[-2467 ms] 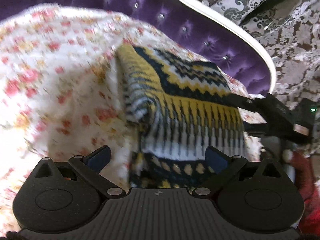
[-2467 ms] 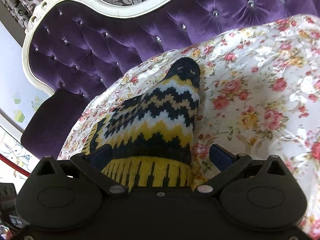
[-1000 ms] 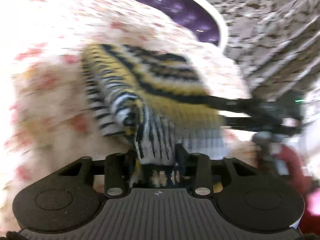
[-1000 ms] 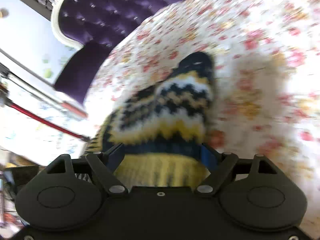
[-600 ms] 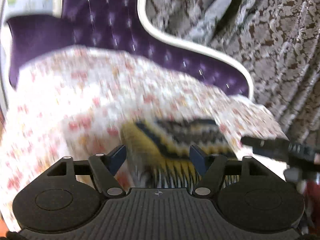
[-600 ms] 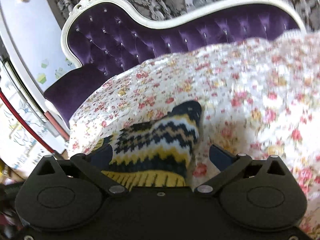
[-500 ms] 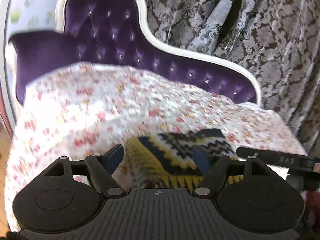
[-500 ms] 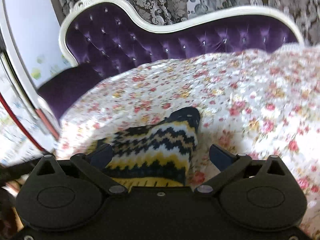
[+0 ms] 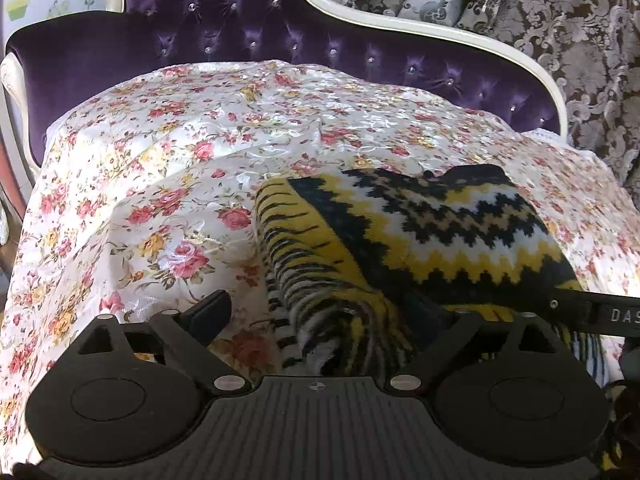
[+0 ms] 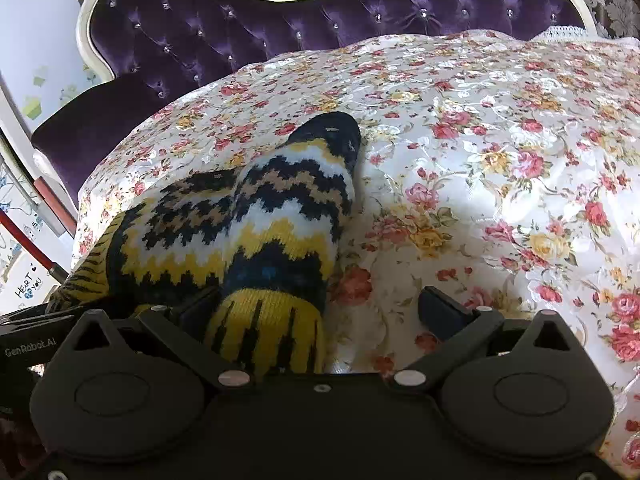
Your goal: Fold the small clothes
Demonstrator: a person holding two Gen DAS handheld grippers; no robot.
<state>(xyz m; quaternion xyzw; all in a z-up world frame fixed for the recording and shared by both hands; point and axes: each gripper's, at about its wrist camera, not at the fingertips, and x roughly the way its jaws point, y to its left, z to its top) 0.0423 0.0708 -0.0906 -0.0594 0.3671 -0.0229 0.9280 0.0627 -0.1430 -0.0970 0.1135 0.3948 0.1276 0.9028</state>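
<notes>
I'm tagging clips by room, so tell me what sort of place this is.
Most likely a home living room or bedroom: a tufted purple velvet sofa draped with a floral cloth, and heavy damask curtains behind it.

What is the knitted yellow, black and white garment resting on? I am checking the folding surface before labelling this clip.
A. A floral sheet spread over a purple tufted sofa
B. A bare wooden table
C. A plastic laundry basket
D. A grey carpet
A: the knitted garment lies on a floral sheet that covers the seat of the purple tufted sofa.
</notes>
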